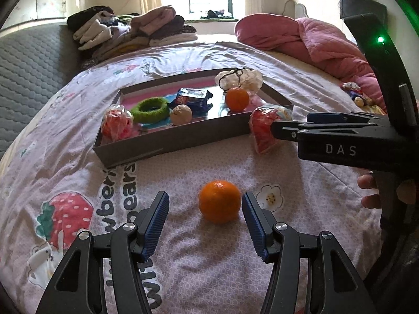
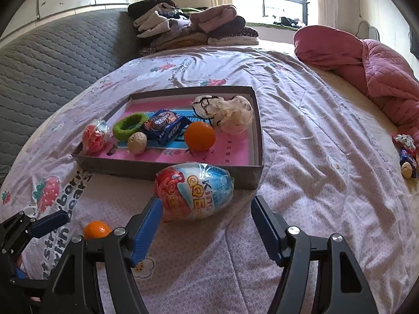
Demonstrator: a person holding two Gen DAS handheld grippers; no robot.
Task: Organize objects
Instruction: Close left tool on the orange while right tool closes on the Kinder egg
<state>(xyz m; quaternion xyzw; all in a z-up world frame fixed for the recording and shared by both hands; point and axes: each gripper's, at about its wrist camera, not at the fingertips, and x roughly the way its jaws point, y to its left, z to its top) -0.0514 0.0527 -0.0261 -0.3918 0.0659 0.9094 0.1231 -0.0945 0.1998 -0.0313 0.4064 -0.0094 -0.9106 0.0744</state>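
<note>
Bedsheet (image 1: 235,60) holds a box (image 1: 167,144); left claw (image 1: 205,209) gapes around a tangerine (image 1: 219,201), right claw (image 2: 205,213) spread by a wrapped egg (image 2: 195,191) beside the box.

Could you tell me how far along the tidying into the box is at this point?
Done: an orange, green ring, snack packet and walnut lie in the box. In hand: nothing; the open left gripper brackets a loose orange, the open right gripper nears the wrapped egg. Left: both, plus bits at the bed's edge.
</note>
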